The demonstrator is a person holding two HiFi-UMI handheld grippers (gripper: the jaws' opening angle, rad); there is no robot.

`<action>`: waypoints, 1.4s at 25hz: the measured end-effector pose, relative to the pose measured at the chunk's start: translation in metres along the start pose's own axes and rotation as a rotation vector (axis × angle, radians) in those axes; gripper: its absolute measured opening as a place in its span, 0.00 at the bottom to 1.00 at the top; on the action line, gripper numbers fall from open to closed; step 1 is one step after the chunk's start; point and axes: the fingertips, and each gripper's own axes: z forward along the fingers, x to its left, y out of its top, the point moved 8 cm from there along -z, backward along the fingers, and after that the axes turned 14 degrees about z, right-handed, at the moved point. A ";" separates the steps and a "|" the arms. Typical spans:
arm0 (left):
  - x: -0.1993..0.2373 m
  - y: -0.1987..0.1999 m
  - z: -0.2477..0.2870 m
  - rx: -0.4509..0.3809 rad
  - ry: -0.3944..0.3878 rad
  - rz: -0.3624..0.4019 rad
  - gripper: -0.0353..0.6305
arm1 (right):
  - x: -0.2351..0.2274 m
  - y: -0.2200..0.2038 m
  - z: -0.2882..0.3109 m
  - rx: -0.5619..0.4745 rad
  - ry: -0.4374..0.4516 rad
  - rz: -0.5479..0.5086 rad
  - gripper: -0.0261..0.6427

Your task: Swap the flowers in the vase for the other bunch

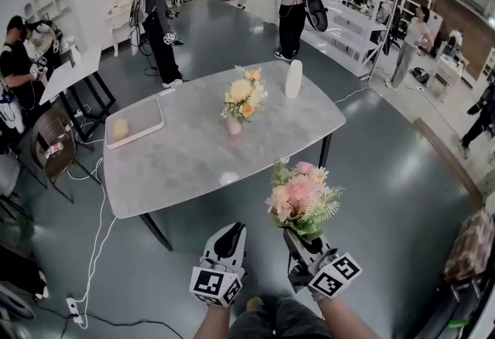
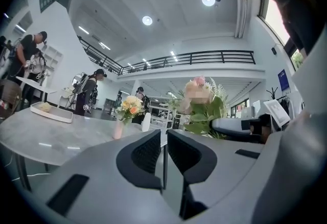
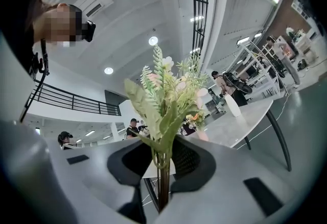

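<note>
- My left tongs (image 1: 231,232) are closed with nothing between them. In the left gripper view the two pads stand almost together over bare air.
- My right tongs (image 1: 297,241) are gripping the pink bunch (image 1: 302,198) low on its stems. The stems run upright through the jaws, with the blooms and ferns standing above them.
- The yellow bunch (image 1: 244,94) stands upright in the small pink vase (image 1: 233,127), on the far half of the bench (image 1: 193,163). It is well apart from both tongs, with the bench's near edge lying between us.
- From the tongs, the vase lies straight ahead and far. It is almost in line with the left tongs and a little to the left of the right ones.
- So the left side is the nearer one, and it is also the free one. I judge the yellow bunch is the left tongs' job.
- Both tongs point roughly level while the yellow stems stand vertical, so a level approach would meet them crosswise. The left jaws would have to open first.
- The stems show only just above the vase's mouth, under the blooms, so there is little to grip.
- A white bottle-shaped vase (image 1: 294,79) stands far and to the right of the pink vase, clear of that line. A tray (image 1: 135,124) sits at the bench's left end, also out of the way.
</note>
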 end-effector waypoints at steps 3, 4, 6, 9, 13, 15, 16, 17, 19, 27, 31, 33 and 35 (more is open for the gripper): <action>0.000 -0.004 0.003 0.006 -0.006 -0.003 0.11 | -0.005 -0.001 0.002 0.002 -0.007 0.003 0.19; 0.000 -0.005 0.004 0.010 -0.007 -0.004 0.11 | -0.007 0.000 0.003 0.004 -0.009 0.004 0.19; 0.000 -0.006 0.008 0.017 -0.005 -0.005 0.11 | -0.013 0.002 0.007 0.008 -0.010 0.009 0.19; 0.004 -0.008 0.014 0.023 0.007 -0.006 0.11 | -0.021 0.003 0.015 0.017 -0.004 0.019 0.19; 0.013 -0.005 0.038 0.027 0.026 -0.007 0.11 | -0.037 0.014 0.035 0.041 0.013 0.029 0.19; 0.016 -0.005 0.051 0.029 0.036 -0.008 0.11 | -0.046 0.021 0.043 0.056 0.022 0.029 0.19; 0.017 -0.005 0.058 0.029 0.040 -0.009 0.11 | -0.051 0.024 0.048 0.063 0.027 0.027 0.19; 0.018 -0.005 0.065 0.029 0.043 -0.010 0.11 | -0.056 0.028 0.052 0.069 0.031 0.025 0.19; 0.020 -0.006 0.081 0.024 0.048 -0.011 0.11 | -0.067 0.036 0.061 0.077 0.038 0.020 0.19; 0.028 -0.009 0.143 0.018 0.055 -0.001 0.11 | -0.112 0.066 0.086 0.107 0.045 0.003 0.19; 0.036 -0.017 0.166 0.024 0.077 0.007 0.11 | -0.133 0.075 0.100 0.118 0.049 -0.003 0.19; 0.040 -0.020 0.176 0.026 0.096 0.006 0.11 | -0.142 0.080 0.106 0.122 0.052 -0.002 0.19; 0.044 -0.025 0.184 0.027 0.110 0.003 0.11 | -0.150 0.082 0.113 0.129 0.058 0.000 0.19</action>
